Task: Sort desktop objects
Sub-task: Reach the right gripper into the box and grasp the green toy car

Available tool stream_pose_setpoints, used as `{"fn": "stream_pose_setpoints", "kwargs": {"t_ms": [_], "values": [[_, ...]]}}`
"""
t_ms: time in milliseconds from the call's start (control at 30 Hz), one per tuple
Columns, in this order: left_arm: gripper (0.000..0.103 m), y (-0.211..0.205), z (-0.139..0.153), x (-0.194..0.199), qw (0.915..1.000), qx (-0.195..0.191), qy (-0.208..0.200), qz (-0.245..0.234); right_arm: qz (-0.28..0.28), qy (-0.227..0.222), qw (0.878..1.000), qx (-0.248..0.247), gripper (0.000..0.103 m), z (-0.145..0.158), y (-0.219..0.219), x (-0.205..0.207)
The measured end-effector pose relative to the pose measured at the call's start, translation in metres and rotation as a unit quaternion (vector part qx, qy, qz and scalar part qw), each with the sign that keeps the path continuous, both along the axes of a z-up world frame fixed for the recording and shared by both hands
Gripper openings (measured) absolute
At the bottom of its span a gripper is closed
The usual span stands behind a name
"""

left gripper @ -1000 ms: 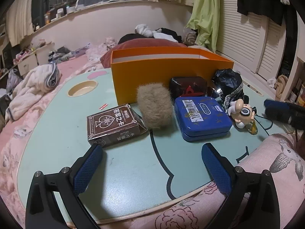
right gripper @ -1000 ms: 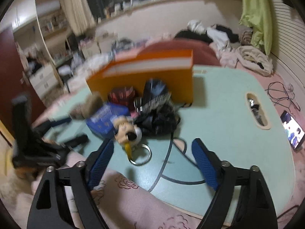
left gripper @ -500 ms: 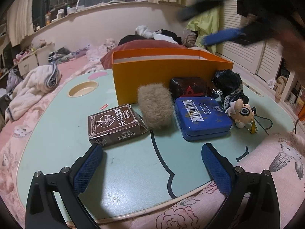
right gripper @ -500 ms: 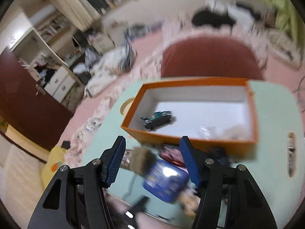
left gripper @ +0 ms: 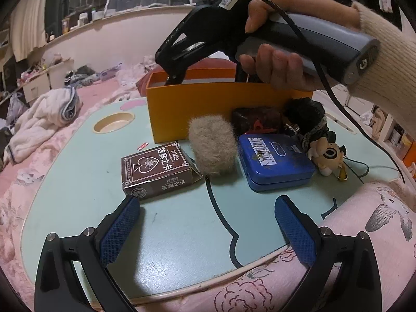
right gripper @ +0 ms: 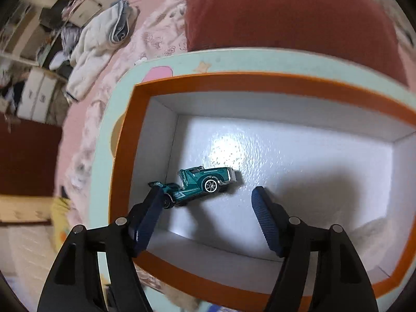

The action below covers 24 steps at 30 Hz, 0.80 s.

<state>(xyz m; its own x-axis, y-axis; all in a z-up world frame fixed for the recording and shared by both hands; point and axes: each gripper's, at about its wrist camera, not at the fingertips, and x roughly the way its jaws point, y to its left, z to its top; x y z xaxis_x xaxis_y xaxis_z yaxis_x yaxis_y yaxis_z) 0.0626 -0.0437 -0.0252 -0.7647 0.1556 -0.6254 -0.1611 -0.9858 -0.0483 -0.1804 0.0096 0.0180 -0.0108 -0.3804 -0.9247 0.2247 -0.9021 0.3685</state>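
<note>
Barely begun: one item boxed

So far only a toy car (right gripper: 197, 184) lying inside the orange box (right gripper: 124, 140), centre frame. Right gripper (right gripper: 206, 205) above it, jaws opening, empty. Left gripper (left gripper: 205, 223) spread, empty. Still outside, mid-frame: card box (left gripper: 156, 171), fur puff (left gripper: 212, 148), blue tin (left gripper: 275, 161), plush keychain (left gripper: 327, 156).

A pale green table (left gripper: 78, 187) carries an orange box (left gripper: 213, 104) at the back. In front of it lie a brown card box (left gripper: 156, 169), a fur ball (left gripper: 212, 148), a blue tin (left gripper: 275, 161), a dark red case (left gripper: 256, 119) and a plush keychain (left gripper: 326, 156).
</note>
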Motion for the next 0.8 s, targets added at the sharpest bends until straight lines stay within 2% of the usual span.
{"fn": "stream_pose_setpoints", "kwargs": {"t_ms": [67,167,233,367,400,500,633,733,800], "values": [[0.103,-0.001,0.0,0.0,1.0,0.002,0.002,-0.001,0.006,-0.001,1.0,0.002,0.069,0.002,0.001,-0.001],[0.103,-0.001,0.0,0.0,1.0,0.003,0.003,-0.002,-0.037,-0.017,0.999,-0.013,0.065,0.002,0.01,-0.005],[0.103,-0.002,0.0,0.0,1.0,0.002,0.003,-0.002,-0.056,0.005,0.998,0.023,0.065,0.007,0.013,-0.007],[0.103,-0.002,0.0,0.0,1.0,0.003,0.003,-0.002,-0.052,0.067,0.991,0.099,0.065,0.024,0.01,-0.002],[0.103,-0.002,0.0,0.0,1.0,0.003,0.003,-0.002,-0.053,0.074,0.992,0.09,0.065,0.028,0.011,-0.001],[0.103,-0.002,-0.001,0.0,1.0,0.003,0.003,-0.002,-0.06,0.044,0.996,0.043,0.065,0.03,0.015,0.001],[0.103,-0.002,-0.001,0.0,1.0,0.003,0.003,-0.002,-0.074,0.019,0.995,0.059,0.067,0.014,0.01,-0.003],[0.103,-0.002,-0.001,0.0,1.0,0.003,0.003,-0.002,-0.096,0.018,0.995,0.036,0.068,0.008,0.013,-0.006],[0.103,-0.002,-0.001,0.0,1.0,0.003,0.004,-0.002,-0.083,0.029,0.994,0.068,0.049,0.011,0.009,-0.004]]}}
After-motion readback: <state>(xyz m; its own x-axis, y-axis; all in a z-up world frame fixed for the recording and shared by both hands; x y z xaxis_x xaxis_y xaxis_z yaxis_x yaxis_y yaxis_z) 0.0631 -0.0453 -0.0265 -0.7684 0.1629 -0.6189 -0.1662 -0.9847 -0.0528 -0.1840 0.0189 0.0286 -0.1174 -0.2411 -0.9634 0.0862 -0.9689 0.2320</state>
